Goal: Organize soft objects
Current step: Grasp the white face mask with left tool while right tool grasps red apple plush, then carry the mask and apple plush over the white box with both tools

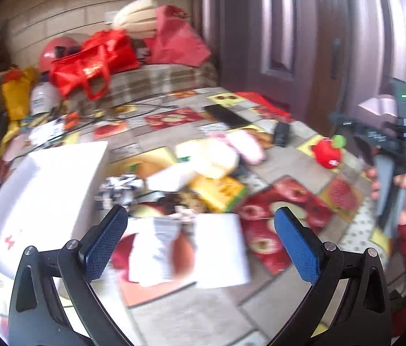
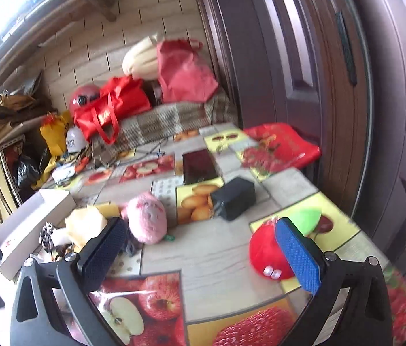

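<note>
- Left gripper [image 1: 200, 240] spread wide, empty, over papers [image 1: 188, 248]; white box [image 1: 44, 199] at nine o'clock.
- Right gripper [image 2: 200, 255] agape; red plush apple [image 2: 266, 255] at three o'clock, black adapter [image 2: 233, 199] clear only here.

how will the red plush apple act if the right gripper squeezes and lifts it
The red plush apple looks fuzzy and stuffed, so it probably squashes under the pads and weighs little. Its rounded body may roll or scoot on the glossy tablecloth if nudged. The green leaf looks floppy, a poor grip point.
</note>
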{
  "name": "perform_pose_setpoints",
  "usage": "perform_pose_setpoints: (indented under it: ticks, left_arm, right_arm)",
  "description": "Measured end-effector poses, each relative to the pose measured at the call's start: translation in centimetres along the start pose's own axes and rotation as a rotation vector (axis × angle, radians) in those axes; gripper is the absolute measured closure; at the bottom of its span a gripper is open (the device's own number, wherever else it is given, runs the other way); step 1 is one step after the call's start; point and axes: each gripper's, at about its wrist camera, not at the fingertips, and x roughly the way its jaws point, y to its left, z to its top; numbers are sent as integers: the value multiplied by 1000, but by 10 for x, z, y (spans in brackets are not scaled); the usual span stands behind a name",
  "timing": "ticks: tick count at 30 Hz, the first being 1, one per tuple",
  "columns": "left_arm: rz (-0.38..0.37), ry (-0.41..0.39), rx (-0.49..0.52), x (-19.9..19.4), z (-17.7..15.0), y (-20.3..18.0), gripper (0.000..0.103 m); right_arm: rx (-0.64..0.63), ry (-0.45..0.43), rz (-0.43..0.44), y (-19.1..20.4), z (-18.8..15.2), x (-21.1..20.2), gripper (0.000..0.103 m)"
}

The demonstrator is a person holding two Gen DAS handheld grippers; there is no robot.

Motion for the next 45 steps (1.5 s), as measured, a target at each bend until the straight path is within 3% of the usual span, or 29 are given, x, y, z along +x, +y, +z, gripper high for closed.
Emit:
perform_pose_setpoints:
  ticks: [1,3,5,7,13,17,19,21,22,23,24,27,32,35,37,45]
  left_arm:
    - [54,70,-31,12,1,18,0]
    - [81,154,-110,31,-6,46,0]
    - [86,148,-120,34,-13,59,1]
    - [58,156,-122,37,-22,60,5]
    - [-12,251,-118,69,-38,40,6]
    - [-4,284,-75,84,-36,32,17]
    - [-4,306,-66,91,-38,31,25]
    - [-11,318,-61,95,-41,33,30]
    - [-20,310,-52,94,-41,32,38]
    - [-38,302,-46,92,-40,31,47]
    - [-48,295,-42,90,-39,31,66]
    - [-32,240,-24,79,-41,26,66]
    - [39,-47,-30,20,-40,29,66]
    - [133,-147,-56,-8,-46,42,65]
    - [193,-184,-99,-21,-50,59,65]
    - [365,-229,-248,-49,-71,120,65]
  right_arm:
    - [8,4,-9,-10,6,1,0]
    - [54,91,-59,-36,16,17,0]
    - [98,214,-97,-57,17,39,0]
    - [103,286,-76,-65,12,54,0]
    - [-21,349,-56,-41,-6,62,0]
    - [-76,413,-136,-40,-16,79,1]
    - [-80,446,-148,-44,-23,86,15]
    - [-76,477,-146,-48,-29,91,38]
    - [-75,478,-139,-49,-32,91,38]
    - [-75,473,-132,-49,-32,90,40]
    - [-78,461,-124,-48,-30,87,42]
    - [-75,368,-92,-42,-23,70,44]
    - [-68,85,-37,-11,-13,25,44]
    - [-103,-45,-48,13,-14,6,44]
    - [-116,-74,-21,27,-17,2,44]
    - [-167,-41,110,81,-25,11,44]
